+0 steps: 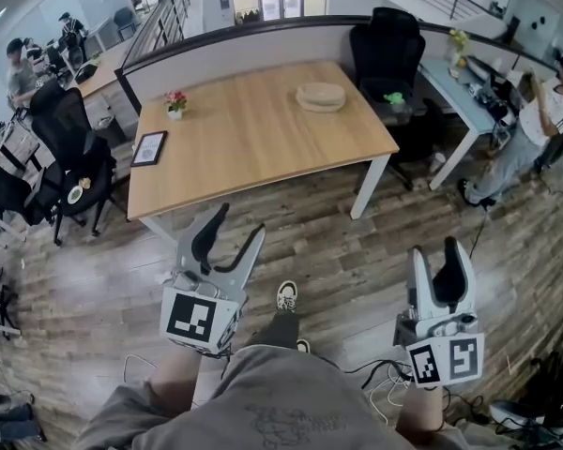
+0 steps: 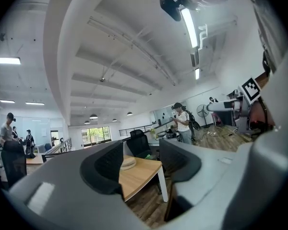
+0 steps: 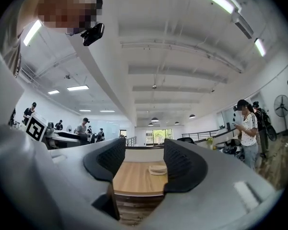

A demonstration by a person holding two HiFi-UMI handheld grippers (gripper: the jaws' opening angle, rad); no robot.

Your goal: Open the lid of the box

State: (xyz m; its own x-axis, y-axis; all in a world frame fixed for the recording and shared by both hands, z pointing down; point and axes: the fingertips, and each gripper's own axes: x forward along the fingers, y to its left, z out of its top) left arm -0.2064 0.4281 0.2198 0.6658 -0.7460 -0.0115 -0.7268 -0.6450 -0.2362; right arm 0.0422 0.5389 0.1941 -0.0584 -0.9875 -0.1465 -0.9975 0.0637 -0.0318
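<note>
frame (image 1: 149, 148) lying flat near the left edge of the table (image 1: 244, 153), small flower pot (image 1: 175, 104) just behind it. left gripper (image 1: 241, 218) held over the wood floor (image 1: 357, 251), short of the table; jaws spread, nothing between them. box (image 1: 321, 97), round and low, sits toward the table's far right corner, lid on, well apart from both grippers. in the left gripper view the box (image 2: 128, 163) shows far off through the gap. right gripper (image 1: 437, 247) also over the floor, jaws released, empty; the box (image 3: 158, 169) is far beyond them. person (image 1: 535, 120) stands at far right.
</note>
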